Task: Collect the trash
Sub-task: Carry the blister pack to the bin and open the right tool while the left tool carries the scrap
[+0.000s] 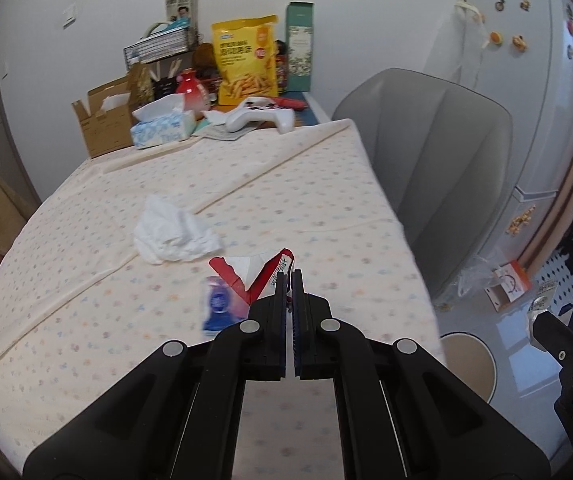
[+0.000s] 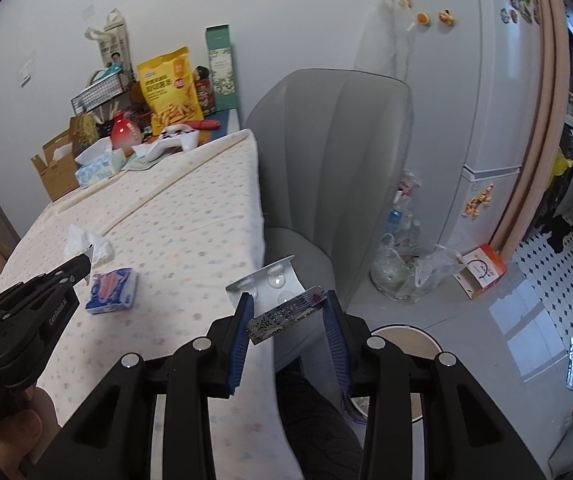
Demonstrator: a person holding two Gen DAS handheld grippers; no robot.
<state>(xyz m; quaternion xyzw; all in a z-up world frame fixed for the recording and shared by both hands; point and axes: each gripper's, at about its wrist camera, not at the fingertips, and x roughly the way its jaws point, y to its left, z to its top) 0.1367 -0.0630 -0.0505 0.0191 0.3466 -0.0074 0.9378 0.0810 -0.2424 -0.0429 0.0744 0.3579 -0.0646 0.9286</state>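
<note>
Holding: left gripper (image 1: 290, 276) pinches red-white wrapper (image 1: 254, 272) | right gripper (image 2: 288, 312) clamps blister pack (image 2: 282, 312) | tissue (image 1: 174, 232) at wrapper's ten o'clock on table (image 1: 306, 200)

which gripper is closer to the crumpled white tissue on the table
Left. The left gripper, shut on a red-and-white wrapper, is just beside the tissue; the right gripper is off past the table edge.

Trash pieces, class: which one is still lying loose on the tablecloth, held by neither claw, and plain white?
The crumpled white tissue; the red-and-white wrapper and silver blister pack are each clamped.
</note>
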